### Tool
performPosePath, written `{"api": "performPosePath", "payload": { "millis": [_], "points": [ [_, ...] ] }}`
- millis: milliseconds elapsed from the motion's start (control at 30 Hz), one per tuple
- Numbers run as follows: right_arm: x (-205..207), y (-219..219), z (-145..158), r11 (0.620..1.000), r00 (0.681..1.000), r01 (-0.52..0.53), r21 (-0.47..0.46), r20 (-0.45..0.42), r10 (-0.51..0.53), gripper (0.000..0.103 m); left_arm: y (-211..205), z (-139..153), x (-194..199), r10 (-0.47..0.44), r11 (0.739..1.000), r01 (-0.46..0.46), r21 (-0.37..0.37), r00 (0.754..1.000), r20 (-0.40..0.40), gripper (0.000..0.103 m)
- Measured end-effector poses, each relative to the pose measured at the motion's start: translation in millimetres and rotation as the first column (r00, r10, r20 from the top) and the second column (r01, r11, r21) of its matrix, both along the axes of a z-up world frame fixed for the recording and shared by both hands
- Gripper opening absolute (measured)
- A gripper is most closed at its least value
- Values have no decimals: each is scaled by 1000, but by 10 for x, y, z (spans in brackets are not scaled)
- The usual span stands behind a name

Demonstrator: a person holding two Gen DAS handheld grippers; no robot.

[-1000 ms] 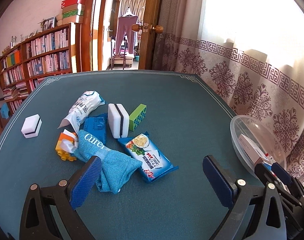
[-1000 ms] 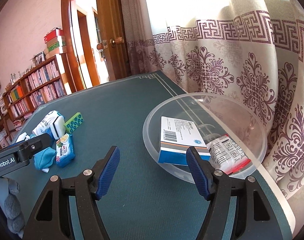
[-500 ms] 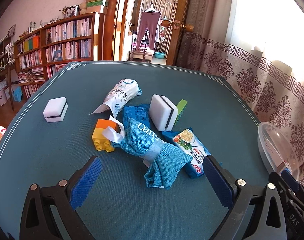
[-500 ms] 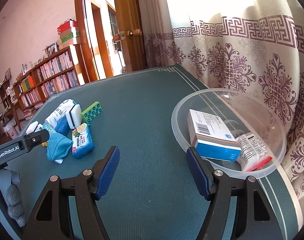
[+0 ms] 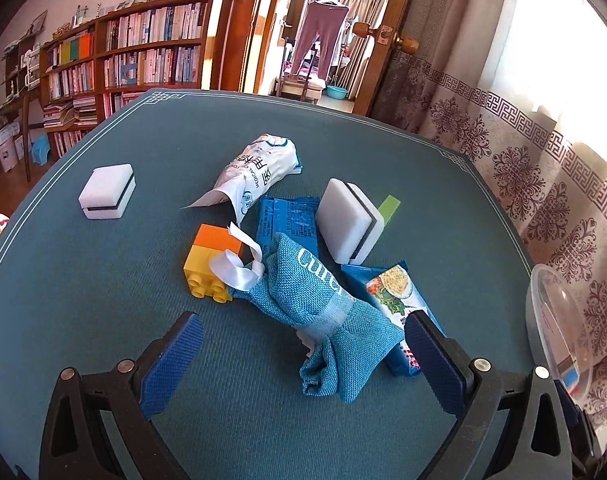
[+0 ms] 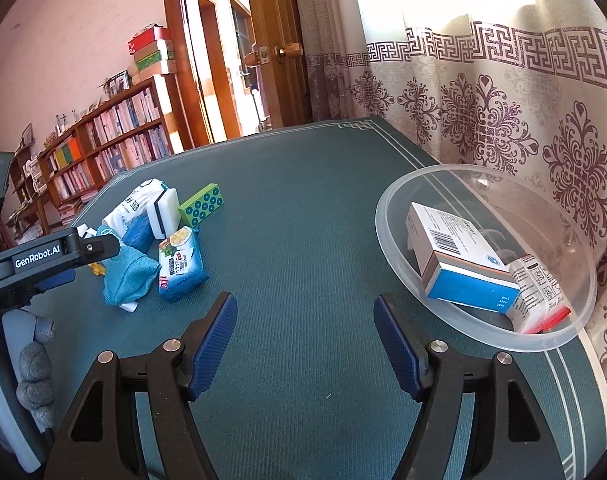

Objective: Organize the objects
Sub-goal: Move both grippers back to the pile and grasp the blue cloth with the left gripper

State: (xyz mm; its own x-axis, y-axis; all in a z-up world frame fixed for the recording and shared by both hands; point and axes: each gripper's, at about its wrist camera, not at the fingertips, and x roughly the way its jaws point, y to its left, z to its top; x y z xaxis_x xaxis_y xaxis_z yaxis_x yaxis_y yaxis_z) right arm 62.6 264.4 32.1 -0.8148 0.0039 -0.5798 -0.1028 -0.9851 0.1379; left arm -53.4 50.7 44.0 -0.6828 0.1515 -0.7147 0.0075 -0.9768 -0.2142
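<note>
While both grippers hang over the green table (image 6: 303, 208), nothing is grasped.
The left gripper (image 5: 303, 354) is spread wide, the blue cloth pouch (image 5: 331, 316) lying between its pads, untouched, the yellow block (image 5: 207, 264) just beyond. The right gripper (image 6: 305, 346) gapes over bare mat; the clear bowl (image 6: 391, 236) with two boxes sits to its right.

Bare green table (image 6: 303, 248) lies open between the pile and the clear bowl (image 6: 387, 216), which sits against the curtain (image 6: 503, 100). In the pile, blue cloth bag (image 5: 323, 312), snack packet (image 5: 387, 292), sponge (image 5: 349, 224) and toy brick (image 5: 209, 258) crowd together; a second sponge (image 5: 107, 192) sits apart, with room around it
</note>
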Motion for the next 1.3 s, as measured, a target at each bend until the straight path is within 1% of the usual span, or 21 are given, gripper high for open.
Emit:
{"api": "performPosePath", "payload": {
  "millis": [133,267,467,500,533,600,667,733,767,800,900,1033,1200,1300],
  "points": [
    [4,4,-11,1000,1000,-4,-8,0,4,72,-27,-52,-108,37,999,-39,35,998,45,103],
    [-6,17,-26,1000,1000,-7,-18,4,7,72,-47,-89,-190,86,995,-88,43,995,54,103],
    [-6,6,-34,1000,1000,-6,-12,9,6,72,-87,-201,-231,90,993,-95,64,993,81,101],
    [-9,0,-36,1000,1000,-6,-10,11,7,72,-104,-214,-232,88,993,-94,73,992,86,98],
    [-12,-6,-36,1000,1000,-7,-6,13,7,72,-119,-226,-233,83,992,-91,82,992,94,91],
    [-15,-23,-36,1000,1000,-8,2,15,8,72,-148,-248,-227,73,992,-83,90,991,110,81],
    [-19,-43,-35,1000,1000,-10,9,18,10,72,-170,-232,-196,58,993,-69,98,993,107,73],
    [-27,-65,-34,1000,1000,-14,15,23,14,72,-197,-224,-159,32,991,-45,122,993,113,61],
    [-33,-76,-35,1000,1000,-17,17,25,16,72,-206,-217,-132,21,991,-35,128,993,112,58],
    [-36,-90,-33,1000,999,-20,19,27,19,72,-201,-203,-117,12,992,-26,127,994,111,52],
    [-54,-124,-22,999,999,-35,15,36,35,72,-217,-171,-38,-9,993,-4,119,994,104,51],
    [-123,-147,0,998,996,-61,-24,56,62,72,-256,-132,78,-28,994,19,105,996,88,50],
    [-283,-247,33,990,988,-116,-78,89,122,72,-271,-95,162,-52,996,48,74,997,54,50],
    [-408,-352,48,985,981,-153,-85,106,162,72,-305,-101,202,-66,996,63,67,997,43,50]
  ]
}}
